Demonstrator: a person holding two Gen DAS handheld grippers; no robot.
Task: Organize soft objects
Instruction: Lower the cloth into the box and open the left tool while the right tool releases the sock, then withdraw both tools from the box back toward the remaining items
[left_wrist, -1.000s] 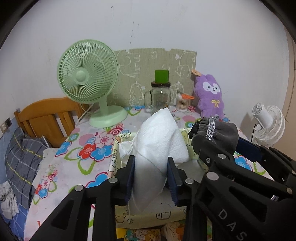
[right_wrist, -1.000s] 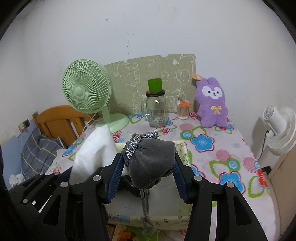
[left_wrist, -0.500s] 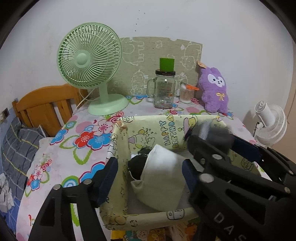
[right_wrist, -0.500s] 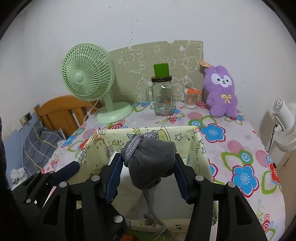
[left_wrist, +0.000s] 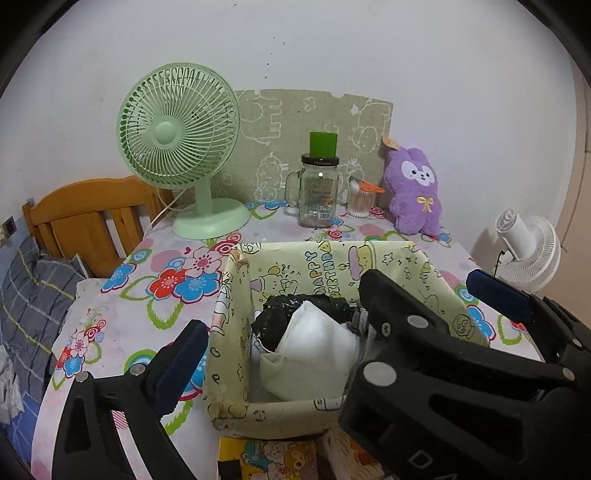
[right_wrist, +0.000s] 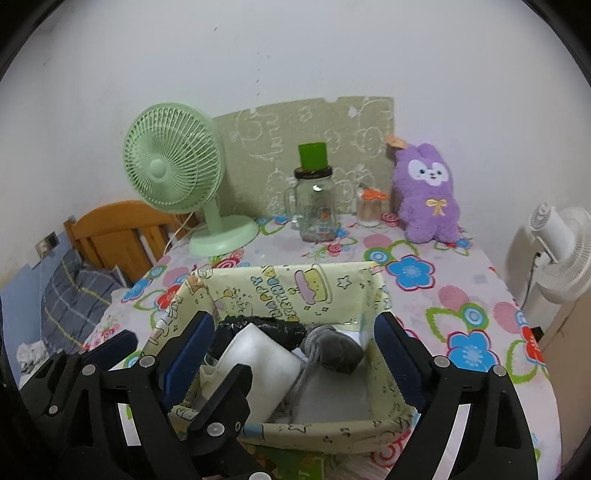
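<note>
A cream cartoon-print box (left_wrist: 332, 258) stands on the floral tablecloth. Inside it a white cloth bundle (left_wrist: 314, 347) lies on something black (left_wrist: 295, 306), beside a grey drawstring pouch (right_wrist: 336, 347). My left gripper (left_wrist: 295, 365) hangs over the box's near left part. Its jaws are opening, with the white bundle loose below and between them. My right gripper (right_wrist: 293, 349) is over the box too. Its jaws are also opening and its blue pads (right_wrist: 192, 347) stand clear of the pouch. A purple plush rabbit (left_wrist: 415, 195) sits at the back right.
A green desk fan (left_wrist: 177, 136), a glass jar mug topped by a green cup (left_wrist: 319, 195) and a cotton-swab jar (left_wrist: 360, 201) line the back. A white fan (left_wrist: 528, 251) stands off the right edge. A wooden headboard (left_wrist: 88, 214) and bedding are at left.
Both grippers have opened. The white bundle has left the left jaws and the grey pouch has left the right jaws, and both now lie in the box.
</note>
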